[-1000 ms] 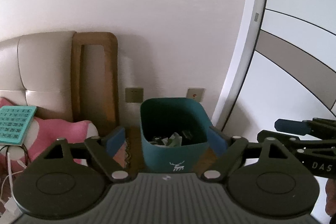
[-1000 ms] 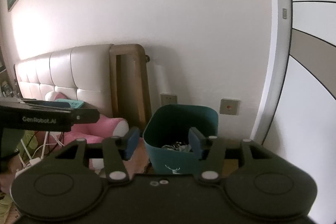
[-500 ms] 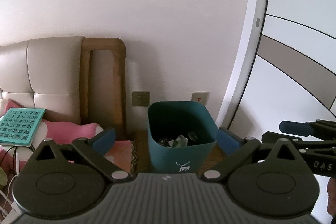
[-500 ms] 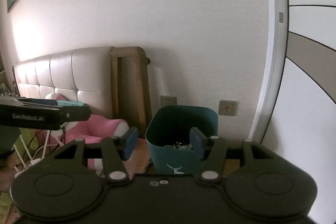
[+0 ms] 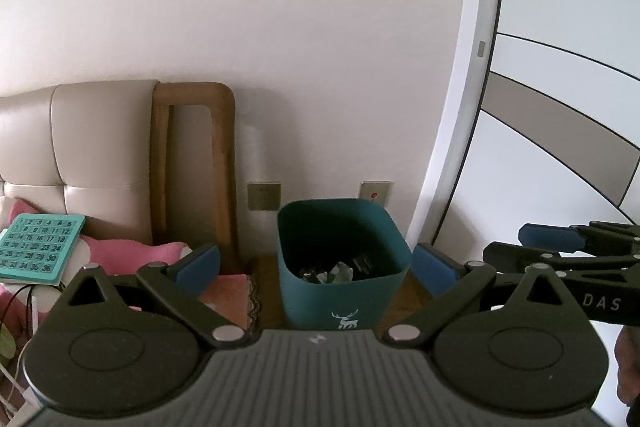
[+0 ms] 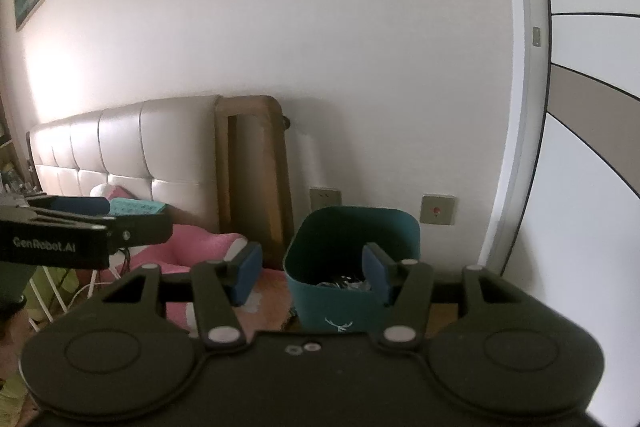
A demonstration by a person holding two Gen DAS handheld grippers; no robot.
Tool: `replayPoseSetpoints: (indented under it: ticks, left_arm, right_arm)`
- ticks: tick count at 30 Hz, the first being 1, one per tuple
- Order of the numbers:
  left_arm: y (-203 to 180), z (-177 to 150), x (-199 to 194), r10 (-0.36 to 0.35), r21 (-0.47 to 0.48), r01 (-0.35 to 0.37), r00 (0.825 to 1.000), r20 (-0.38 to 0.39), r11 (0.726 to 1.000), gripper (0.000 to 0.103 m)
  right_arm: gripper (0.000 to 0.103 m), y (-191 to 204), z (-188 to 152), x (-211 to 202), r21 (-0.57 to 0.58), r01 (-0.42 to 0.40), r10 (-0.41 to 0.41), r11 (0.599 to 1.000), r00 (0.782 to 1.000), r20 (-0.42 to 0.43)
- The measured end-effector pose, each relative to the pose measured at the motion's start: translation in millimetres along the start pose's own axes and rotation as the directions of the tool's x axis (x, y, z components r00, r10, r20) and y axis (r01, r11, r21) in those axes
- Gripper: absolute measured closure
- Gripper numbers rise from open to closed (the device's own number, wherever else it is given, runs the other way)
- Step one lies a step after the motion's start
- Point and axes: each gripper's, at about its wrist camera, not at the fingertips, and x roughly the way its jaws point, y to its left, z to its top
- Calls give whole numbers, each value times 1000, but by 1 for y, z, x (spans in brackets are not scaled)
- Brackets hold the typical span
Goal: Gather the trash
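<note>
A teal trash bin [image 5: 344, 267] with a white deer print stands on the floor by the wall; it also shows in the right wrist view [image 6: 352, 267]. Crumpled trash [image 5: 334, 273] lies inside it. My left gripper [image 5: 316, 267] is open and empty, held back from the bin with its blue pads on either side of it in the view. My right gripper [image 6: 312, 271] is open and empty, also short of the bin. Each gripper shows side-on in the other's view: the right one [image 5: 560, 239] and the left one [image 6: 92, 223].
A padded headboard [image 6: 132, 155] and a wooden frame [image 5: 192, 171] lean on the wall at the left. Pink cushions [image 5: 128, 251] and a teal number board [image 5: 36, 247] lie left of the bin. A white door [image 5: 560, 147] is at the right. Two wall sockets [image 5: 264, 195] sit behind the bin.
Both grippers have pulled back and risen a little from the bin, which looks smaller and lower in view. The left gripper's jaws have opened wider.
</note>
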Motion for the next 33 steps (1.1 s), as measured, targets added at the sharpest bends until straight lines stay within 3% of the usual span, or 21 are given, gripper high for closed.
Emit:
replayPoseSetpoints:
  ticks: [10,33]
  left_arm:
    - [1,-1,-11,-18,6,18,999,31,1000,0]
    - [2,-5,-5,-60,13,60,998,7,998,0]
  right_arm:
    - [47,6,5,-6,-14,-21,21,1000,1000,14]
    - [47,17,3,-3,-12,-7,7,1000,1000,3]
